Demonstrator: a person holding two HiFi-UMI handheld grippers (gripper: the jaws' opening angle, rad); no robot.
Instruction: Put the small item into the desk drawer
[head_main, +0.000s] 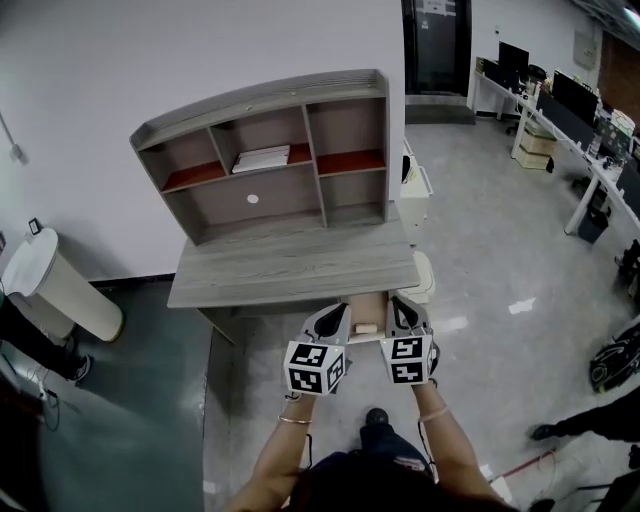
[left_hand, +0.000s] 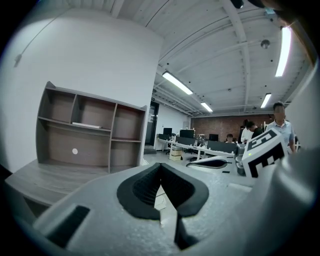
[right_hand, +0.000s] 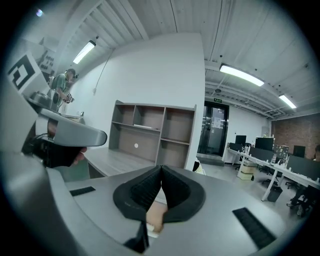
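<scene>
Two grippers sat level, side by side at lower centre: left gripper (head_main: 331, 321) and right gripper (head_main: 403, 315), both clenched shut, empty. Small item (head_main: 365, 328) lay in the open drawer (head_main: 369, 307) between them, under the desk (head_main: 290, 265) edge; open floor (head_main: 500, 260) at right.

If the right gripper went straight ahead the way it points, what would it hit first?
Likely the grey wooden shelf unit on the grey desk, near its lower right compartment; the right gripper aims there, though depth is unclear.

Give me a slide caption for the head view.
Left gripper and right gripper, both shut, at the open drawer below the desk, a small item inside.
</scene>
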